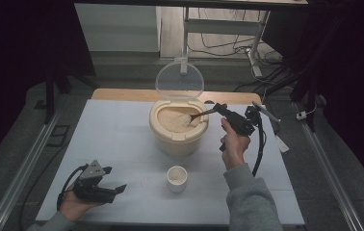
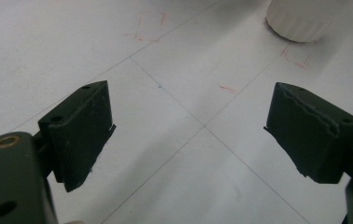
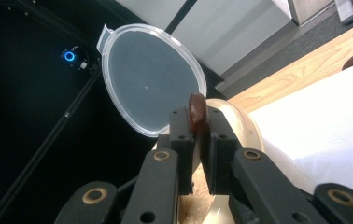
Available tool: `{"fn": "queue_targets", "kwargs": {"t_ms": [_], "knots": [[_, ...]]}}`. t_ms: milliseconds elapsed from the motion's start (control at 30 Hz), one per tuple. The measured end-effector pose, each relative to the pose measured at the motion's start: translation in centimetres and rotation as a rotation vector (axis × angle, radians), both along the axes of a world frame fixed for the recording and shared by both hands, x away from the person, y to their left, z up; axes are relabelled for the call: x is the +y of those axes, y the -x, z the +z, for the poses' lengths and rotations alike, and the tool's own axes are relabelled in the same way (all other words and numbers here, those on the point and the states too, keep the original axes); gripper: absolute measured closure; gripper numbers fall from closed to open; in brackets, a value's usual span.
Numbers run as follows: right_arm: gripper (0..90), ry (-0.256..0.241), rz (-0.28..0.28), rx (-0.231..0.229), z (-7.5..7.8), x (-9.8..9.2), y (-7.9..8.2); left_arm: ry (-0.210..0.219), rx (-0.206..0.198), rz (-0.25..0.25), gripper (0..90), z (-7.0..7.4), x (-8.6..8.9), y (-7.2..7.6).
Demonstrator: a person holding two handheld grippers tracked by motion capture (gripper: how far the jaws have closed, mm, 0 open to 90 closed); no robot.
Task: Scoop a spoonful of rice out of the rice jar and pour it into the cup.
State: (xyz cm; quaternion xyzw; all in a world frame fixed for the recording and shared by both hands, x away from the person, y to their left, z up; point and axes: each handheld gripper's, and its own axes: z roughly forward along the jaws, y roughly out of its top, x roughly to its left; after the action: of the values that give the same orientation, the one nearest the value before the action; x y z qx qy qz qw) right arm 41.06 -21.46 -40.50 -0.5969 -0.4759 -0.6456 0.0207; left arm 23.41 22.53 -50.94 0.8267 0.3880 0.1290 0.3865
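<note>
While the left tongs (image 1: 117, 188) rest apart on the table (image 1: 122, 139), the right tongs (image 1: 220, 109) clamp a spoon (image 1: 200, 114) dipped into the rice bucket (image 1: 177, 139).

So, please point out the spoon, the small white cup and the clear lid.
spoon (image 1: 202, 114): high view, on its brown handle.
small white cup (image 1: 176, 178): high view, on its side wall.
clear lid (image 3: 152, 77): right gripper view, on its middle.

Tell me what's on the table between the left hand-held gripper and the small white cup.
Nothing: in the high view, bare white table separates the open left hand-held gripper from the small white cup.
</note>
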Motion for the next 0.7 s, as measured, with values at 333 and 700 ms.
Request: {"fn": "queue_targets", "kwargs": {"t_ms": [333,700], "knots": [[83.9,-0.04,0.001,0.017,0.1,-0.6,-0.1,-0.001,-0.003,0.006,14.5,0.0,0.1,0.0],[83.9,-0.078,0.0,0.025,0.3,-1.5,0.1,-0.001,0.001,0.012,13.6,-0.1,0.0,0.0]]}}
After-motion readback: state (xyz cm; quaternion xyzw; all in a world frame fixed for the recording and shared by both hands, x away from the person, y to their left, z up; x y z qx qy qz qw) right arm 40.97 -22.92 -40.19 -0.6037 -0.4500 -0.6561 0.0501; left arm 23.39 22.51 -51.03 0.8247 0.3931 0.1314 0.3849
